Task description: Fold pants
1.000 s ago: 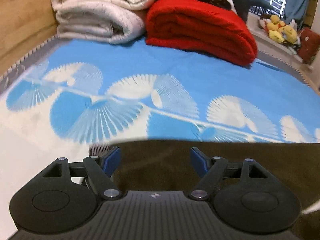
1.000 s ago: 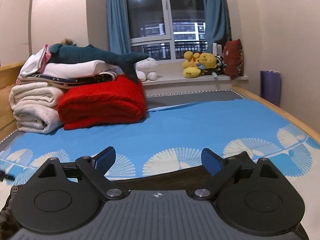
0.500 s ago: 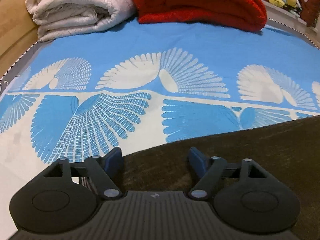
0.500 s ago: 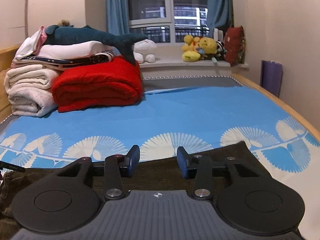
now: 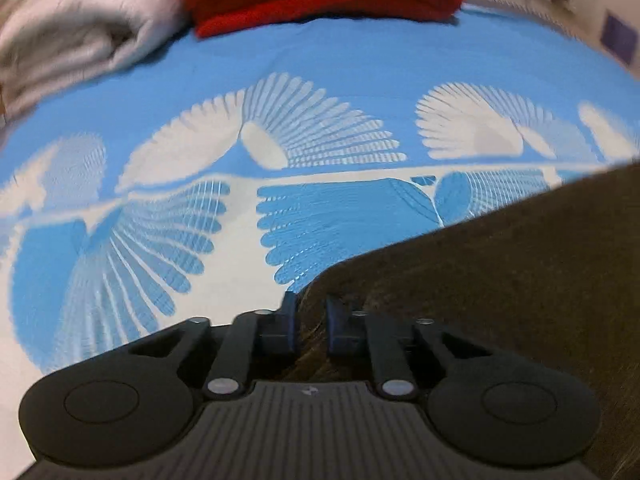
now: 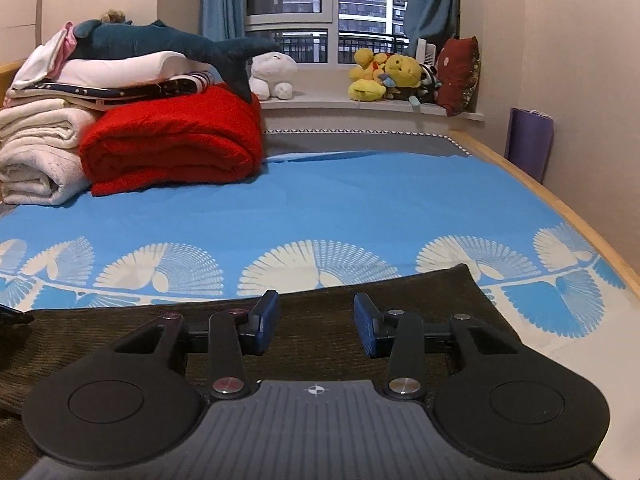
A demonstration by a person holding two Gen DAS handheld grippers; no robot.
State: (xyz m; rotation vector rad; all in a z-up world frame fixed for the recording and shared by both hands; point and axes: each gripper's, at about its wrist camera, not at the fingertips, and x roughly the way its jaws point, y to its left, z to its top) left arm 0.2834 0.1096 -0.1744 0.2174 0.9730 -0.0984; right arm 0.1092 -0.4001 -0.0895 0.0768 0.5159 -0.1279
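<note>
Dark brown corduroy pants (image 6: 360, 300) lie flat across the near part of a bed with a blue and white fan-print sheet (image 6: 320, 200). In the left wrist view the pants (image 5: 500, 272) fill the lower right, and my left gripper (image 5: 311, 316) is shut on their bunched left edge. In the right wrist view my right gripper (image 6: 316, 320) hovers low over the pants, jaws apart and empty, with the pants' right end just beyond it.
A folded red blanket (image 6: 172, 140) and rolled white blankets (image 6: 36, 160) are stacked at the far left, with pillows and a plush shark on top. Stuffed toys (image 6: 384, 76) sit on the windowsill. The wooden bed rail (image 6: 560, 200) runs along the right.
My left gripper has closed onto the pants' edge and moved, blurring its view. My right gripper, half closed a moment ago, has opened wider again above the pants.
</note>
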